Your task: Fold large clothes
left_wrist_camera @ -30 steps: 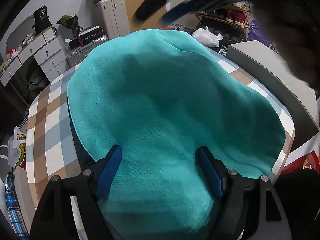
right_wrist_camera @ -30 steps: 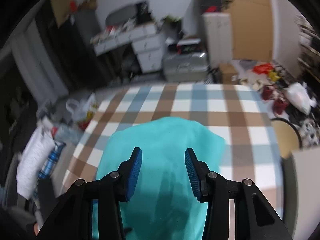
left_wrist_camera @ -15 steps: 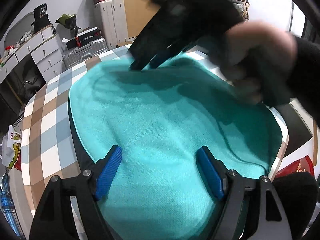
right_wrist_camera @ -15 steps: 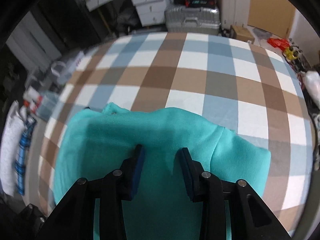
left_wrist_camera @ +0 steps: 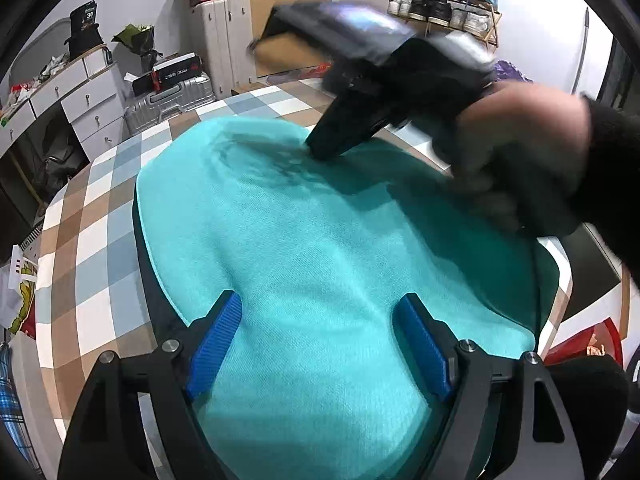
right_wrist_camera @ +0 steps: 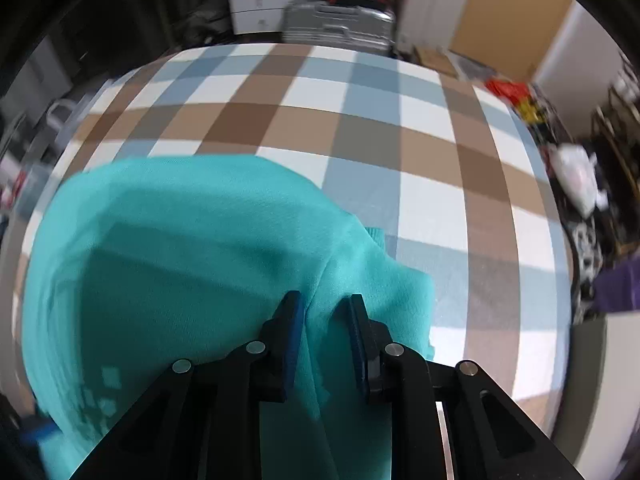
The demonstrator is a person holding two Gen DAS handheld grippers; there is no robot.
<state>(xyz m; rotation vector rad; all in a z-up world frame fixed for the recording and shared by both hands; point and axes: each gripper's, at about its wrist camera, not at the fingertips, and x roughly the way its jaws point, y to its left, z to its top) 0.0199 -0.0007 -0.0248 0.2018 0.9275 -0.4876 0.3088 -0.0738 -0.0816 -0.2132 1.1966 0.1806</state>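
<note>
A teal garment (left_wrist_camera: 320, 248) lies folded on the checked table cover (left_wrist_camera: 100, 216). My left gripper (left_wrist_camera: 320, 320) is open, its blue pads wide apart just above the near part of the cloth. My right gripper (right_wrist_camera: 326, 304) presses down on the garment's (right_wrist_camera: 180, 240) far right part, its jaws nearly shut with a ridge of teal cloth pinched between the fingers. In the left wrist view the right gripper (left_wrist_camera: 320, 152) and the hand holding it come in from the right, tips on the cloth, which ripples there.
The checked cover (right_wrist_camera: 360, 120) extends beyond the garment. Around the table stand a silver suitcase (left_wrist_camera: 168, 96), white drawers (left_wrist_camera: 80, 100), a shoe rack (left_wrist_camera: 444, 4) and a grey box (left_wrist_camera: 592, 264) at the right edge.
My right gripper has come down onto the far part of the garment and its jaws have narrowed on a ridge of cloth. My left gripper has stayed open over the near part.
</note>
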